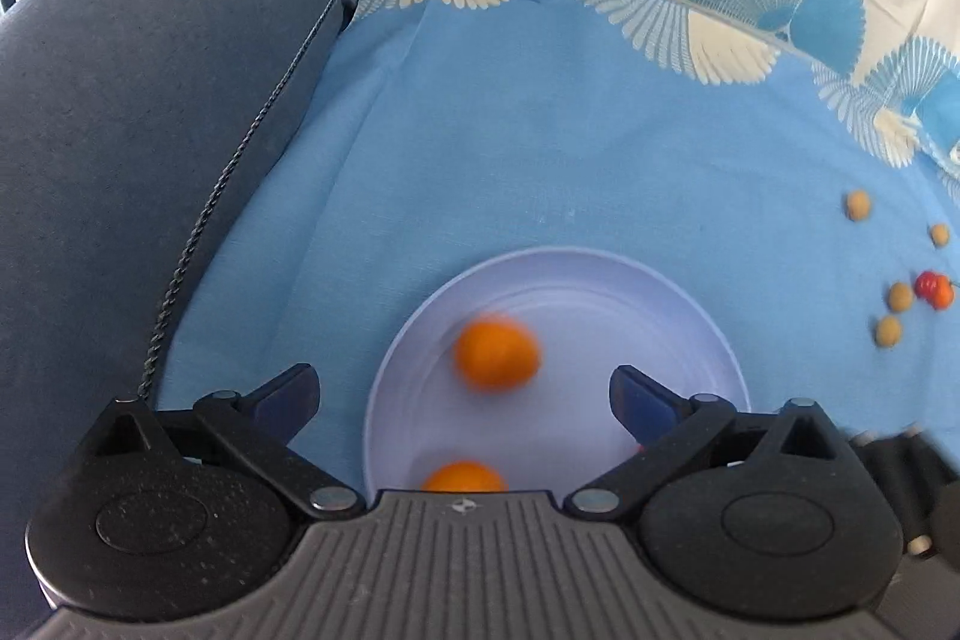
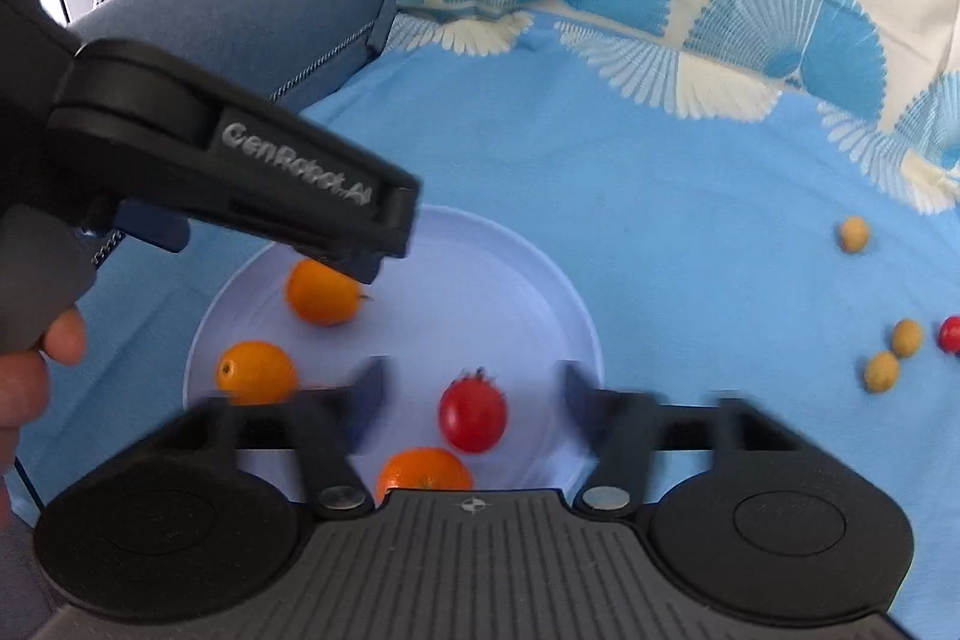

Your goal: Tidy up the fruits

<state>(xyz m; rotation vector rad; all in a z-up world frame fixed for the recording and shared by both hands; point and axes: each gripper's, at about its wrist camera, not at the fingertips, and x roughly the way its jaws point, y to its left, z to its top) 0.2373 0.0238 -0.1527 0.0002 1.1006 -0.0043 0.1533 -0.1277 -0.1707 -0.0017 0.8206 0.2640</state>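
Nearest in the right wrist view, the right gripper (image 2: 474, 394) hangs with its jaws spread wide and empty above the near rim of the pale plate (image 2: 540, 274), a red tomato (image 2: 473, 415) between its fingers with its green stalk end pointing away and up. An orange fruit (image 2: 423, 472) lies at the plate's near edge, another (image 2: 256, 371) to the left, and a third (image 2: 321, 292) farther back under the left gripper (image 2: 372, 256), whose side reads "GenRobot.AI". In the left wrist view the left gripper (image 1: 465, 394) is also wide and empty over the plate (image 1: 660, 292), the blurred orange fruit (image 1: 497, 353) ahead of it. Right of the plate the blue cloth (image 2: 660, 220) on the surface lies open, then small tan fruits (image 2: 881, 371) and a second red tomato (image 2: 951, 334) near the right edge. A grey-blue cushion (image 1: 150, 130) borders the left side.
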